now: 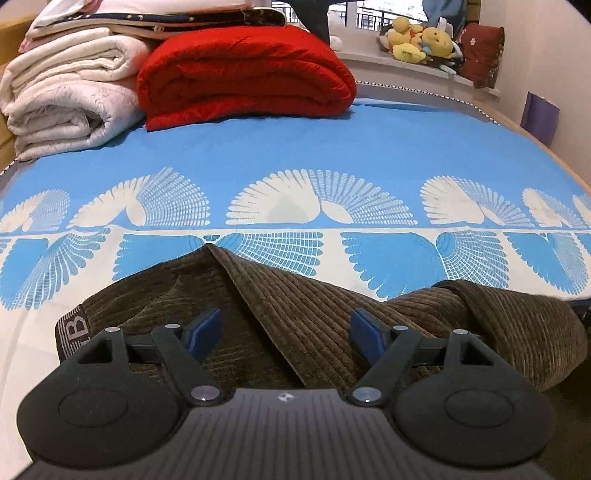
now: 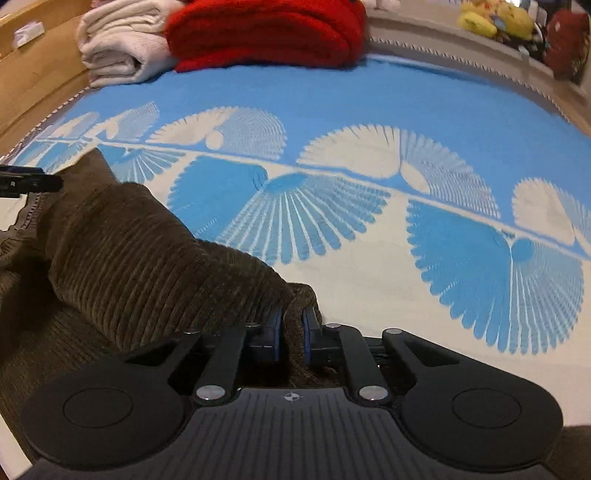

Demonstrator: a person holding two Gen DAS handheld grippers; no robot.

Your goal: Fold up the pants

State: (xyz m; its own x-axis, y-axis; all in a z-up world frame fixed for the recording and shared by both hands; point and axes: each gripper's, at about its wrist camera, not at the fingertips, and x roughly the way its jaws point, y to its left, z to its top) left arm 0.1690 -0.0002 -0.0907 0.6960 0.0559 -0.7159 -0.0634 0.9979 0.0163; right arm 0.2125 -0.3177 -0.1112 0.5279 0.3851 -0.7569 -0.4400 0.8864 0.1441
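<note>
While my left gripper (image 1: pixel 288 334) hangs over the pants (image 1: pixel 295 306), its blue pads (image 1: pixel 207 330) stand wide apart with nothing between them. Brown and ribbed, the pants lie bunched on the near, white part of the bedsheet (image 1: pixel 332 155), a waistband (image 1: pixel 74 328) with lettering at their left end. Far back sit a folded red quilt (image 1: pixel 240 74), white quilts (image 1: pixel 66 92) beside it, and yellow plush toys (image 1: pixel 421 40) on the sill.

From the right wrist, my right gripper (image 2: pixel 291 334) pinches a fold of the pants (image 2: pixel 122 236), pads (image 2: pixel 275 332) pressed on the cloth from both sides. The fabric humps up and runs off to the left, where a dark tip of my left gripper (image 2: pixel 29 182) shows at the edge. Blue-and-white sheet (image 2: pixel 369 258) spreads to the right; red quilt (image 2: pixel 266 33) far back.
</note>
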